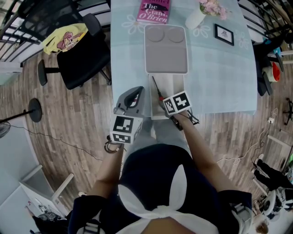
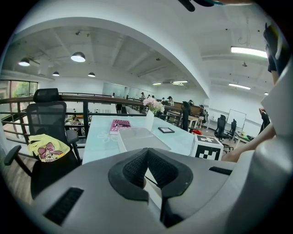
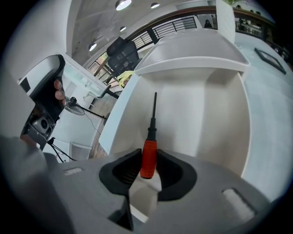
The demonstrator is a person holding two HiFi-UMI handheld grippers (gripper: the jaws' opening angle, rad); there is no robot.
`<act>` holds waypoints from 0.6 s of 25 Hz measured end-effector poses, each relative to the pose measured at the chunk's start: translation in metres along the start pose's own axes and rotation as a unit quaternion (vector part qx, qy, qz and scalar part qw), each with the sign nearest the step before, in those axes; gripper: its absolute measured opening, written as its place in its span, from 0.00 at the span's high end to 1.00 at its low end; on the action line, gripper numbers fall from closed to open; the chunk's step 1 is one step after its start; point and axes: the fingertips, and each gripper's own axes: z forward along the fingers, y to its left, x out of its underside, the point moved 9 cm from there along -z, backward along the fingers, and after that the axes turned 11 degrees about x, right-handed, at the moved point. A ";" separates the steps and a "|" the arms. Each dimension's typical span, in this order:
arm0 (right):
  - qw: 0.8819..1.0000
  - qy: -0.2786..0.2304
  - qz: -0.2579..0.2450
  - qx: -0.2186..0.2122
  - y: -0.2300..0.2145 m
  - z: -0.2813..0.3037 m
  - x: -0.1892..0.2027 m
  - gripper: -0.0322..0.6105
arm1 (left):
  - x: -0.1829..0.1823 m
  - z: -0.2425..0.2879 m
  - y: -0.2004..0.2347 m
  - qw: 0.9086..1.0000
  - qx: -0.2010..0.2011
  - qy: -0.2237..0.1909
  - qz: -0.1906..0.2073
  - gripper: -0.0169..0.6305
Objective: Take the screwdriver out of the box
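Note:
The screwdriver [image 3: 148, 153], with a red handle and a thin black shaft, lies in the open white box [image 3: 215, 123] at the table's near edge. My right gripper [image 3: 148, 160] points steeply down into the box, its pads closed on both sides of the red handle. In the head view the screwdriver [image 1: 157, 90] slants along the left side of the box [image 1: 179, 91], with the right gripper [image 1: 162, 98] at its lower end. My left gripper [image 1: 136, 93] hangs just left of the box, off the table edge. The left gripper [image 2: 147, 154] has its tips together, with nothing between them.
The box's grey lid [image 1: 165, 49] lies just beyond the box. Farther back are a pink book [image 1: 154, 11], a flower vase [image 1: 201, 13] and a small picture frame [image 1: 224, 34]. A black office chair [image 1: 84, 57] with a yellow garment [image 1: 64, 39] stands left of the table.

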 end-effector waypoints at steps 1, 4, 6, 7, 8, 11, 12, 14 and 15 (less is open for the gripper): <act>1.000 -0.001 0.000 0.000 0.000 -0.001 0.001 0.79 | 0.000 -0.001 0.000 1.000 -0.001 0.000 0.000 0.95; 1.000 -0.005 0.001 0.000 0.000 -0.002 0.003 0.79 | 0.000 -0.001 -0.002 1.000 0.000 -0.001 0.003 0.95; 1.000 -0.006 0.001 -0.001 -0.001 -0.003 0.004 0.79 | 0.001 -0.001 -0.002 1.000 -0.001 -0.001 0.001 0.95; 1.000 -0.007 0.001 -0.002 -0.001 -0.004 0.005 0.79 | 0.002 0.000 -0.002 1.000 -0.001 -0.002 0.000 0.95; 1.000 -0.008 0.000 -0.002 -0.001 -0.005 0.005 0.79 | 0.002 0.000 -0.003 1.000 -0.002 -0.003 -0.001 0.95; 1.000 -0.011 -0.003 -0.004 -0.002 -0.009 0.008 0.79 | 0.002 0.001 -0.004 1.000 -0.003 -0.010 -0.001 0.95; 1.000 -0.012 -0.003 -0.005 -0.002 -0.010 0.008 0.79 | 0.002 0.001 -0.004 1.000 -0.003 -0.011 -0.001 0.95; 1.000 -0.014 -0.004 -0.006 -0.002 -0.011 0.007 0.79 | 0.001 0.001 -0.002 1.000 -0.003 -0.010 -0.001 0.95; 1.000 -0.014 -0.005 -0.006 -0.002 -0.012 0.007 0.79 | 0.001 0.001 -0.002 1.000 -0.003 -0.009 -0.002 0.95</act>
